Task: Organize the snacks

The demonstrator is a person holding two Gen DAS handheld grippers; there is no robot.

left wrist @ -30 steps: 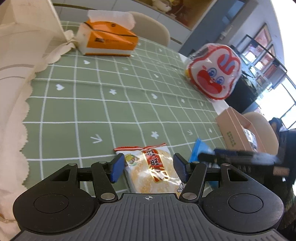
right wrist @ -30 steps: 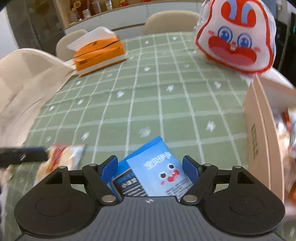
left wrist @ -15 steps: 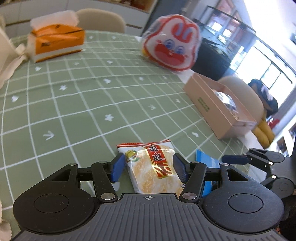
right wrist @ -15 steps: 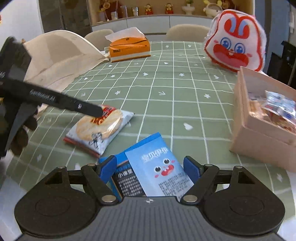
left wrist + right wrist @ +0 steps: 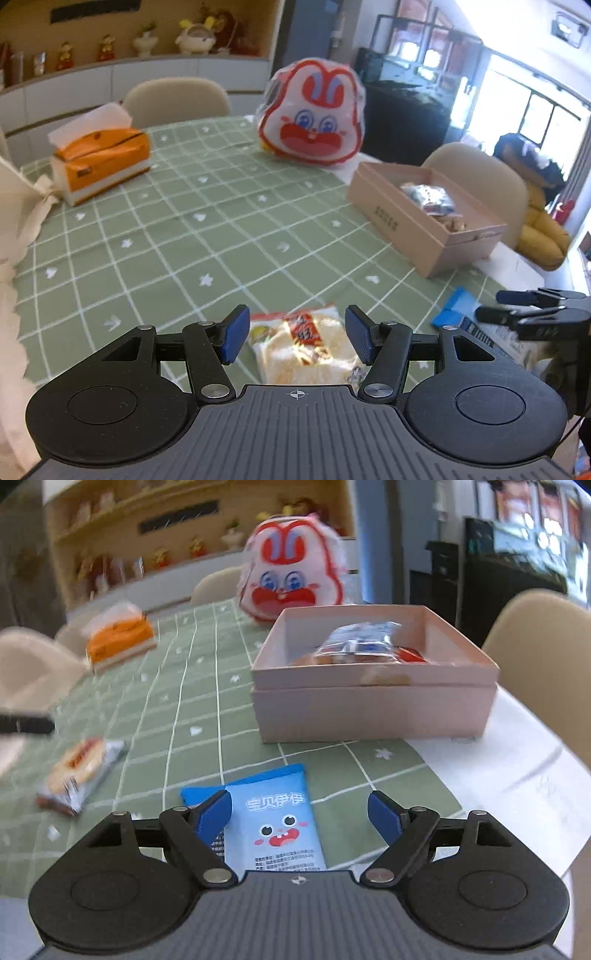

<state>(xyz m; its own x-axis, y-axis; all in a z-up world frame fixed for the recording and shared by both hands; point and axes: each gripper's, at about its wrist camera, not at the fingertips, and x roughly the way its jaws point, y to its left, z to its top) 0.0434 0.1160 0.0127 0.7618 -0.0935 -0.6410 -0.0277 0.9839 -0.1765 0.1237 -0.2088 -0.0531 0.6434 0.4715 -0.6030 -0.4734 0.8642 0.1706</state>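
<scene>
A rice cracker packet [image 5: 303, 350] lies flat on the green checked tablecloth [image 5: 221, 240]. My left gripper [image 5: 295, 314] hovers over it, open, with the packet showing between the blue pads and touching neither. A light blue snack packet [image 5: 280, 823] lies on a darker blue one [image 5: 192, 795] near the table's front edge. My right gripper [image 5: 297, 797] is open above them, with a gap at the right pad. The right gripper [image 5: 489, 304] and the blue packet [image 5: 452, 310] also show in the left wrist view. The cracker packet [image 5: 81, 768] rests on the cloth left of the blue ones.
A pink open box [image 5: 369, 709] holding several wrapped snacks stands at the right, beyond the blue packets. A bunny-face bag [image 5: 314, 118] and an orange tissue box [image 5: 99, 158] stand at the far side. Cream chairs [image 5: 535, 646] ring the table. White cloth [image 5: 14, 221] drapes at the left.
Both grippers drew back from the table's middle. The left view rolled level, and the pink box now shows ahead of the right gripper. Both packets stayed on the cloth.
</scene>
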